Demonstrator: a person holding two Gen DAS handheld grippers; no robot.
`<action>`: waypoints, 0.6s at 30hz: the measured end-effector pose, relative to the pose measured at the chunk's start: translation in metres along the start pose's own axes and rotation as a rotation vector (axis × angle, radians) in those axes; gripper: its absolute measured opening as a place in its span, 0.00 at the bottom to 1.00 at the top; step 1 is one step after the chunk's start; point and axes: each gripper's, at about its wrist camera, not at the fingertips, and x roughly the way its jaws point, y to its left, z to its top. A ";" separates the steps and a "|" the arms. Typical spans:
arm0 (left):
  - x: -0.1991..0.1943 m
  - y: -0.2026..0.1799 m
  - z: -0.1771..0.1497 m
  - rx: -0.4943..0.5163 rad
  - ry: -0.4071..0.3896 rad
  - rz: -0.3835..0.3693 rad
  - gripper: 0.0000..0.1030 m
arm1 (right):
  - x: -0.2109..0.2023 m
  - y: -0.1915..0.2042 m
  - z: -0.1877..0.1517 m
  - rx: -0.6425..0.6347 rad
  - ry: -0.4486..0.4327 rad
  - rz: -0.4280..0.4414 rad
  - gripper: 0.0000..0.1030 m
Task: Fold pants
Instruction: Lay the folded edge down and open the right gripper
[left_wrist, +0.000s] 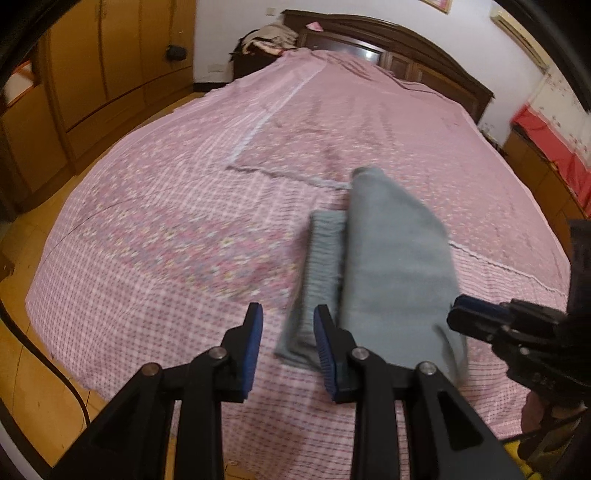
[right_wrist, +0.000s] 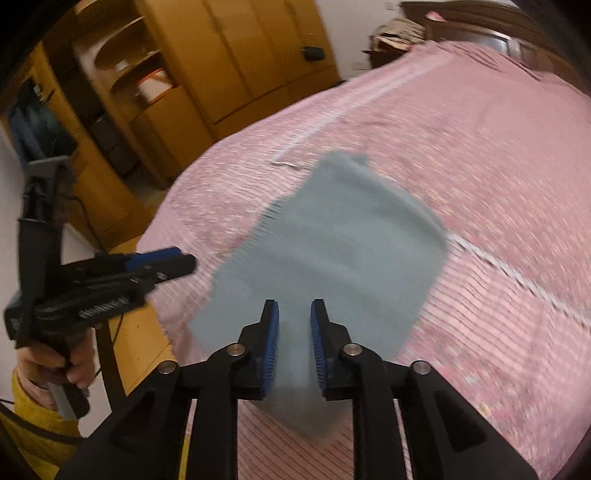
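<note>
On the pink bedspread (left_wrist: 155, 236), left wrist view: grey-blue pants (left_wrist: 391, 266) lie as a compact folded bundle near the bed's near edge, a ribbed band showing at their left side; left gripper (left_wrist: 288, 314) hovers with jaws spread and empty, its right pad just beside the fabric. Right wrist view: right gripper (right_wrist: 294, 308) sits over the bundle's near edge, jaws parted with cloth between them, not visibly clamped. Judgement: folding largely done; final tidying or release remains.

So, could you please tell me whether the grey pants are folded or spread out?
Folded: the grey pants form a compact, layered bundle on the pink bedspread, not spread flat.
</note>
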 end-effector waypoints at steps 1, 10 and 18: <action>0.001 -0.004 0.001 0.006 0.001 -0.009 0.28 | -0.003 -0.005 -0.004 0.019 -0.002 -0.010 0.21; 0.028 -0.037 0.005 0.058 0.062 -0.091 0.29 | -0.017 -0.042 -0.032 0.158 -0.010 -0.039 0.22; 0.041 -0.040 0.004 0.056 0.075 -0.055 0.34 | -0.018 -0.056 -0.048 0.215 0.006 -0.054 0.27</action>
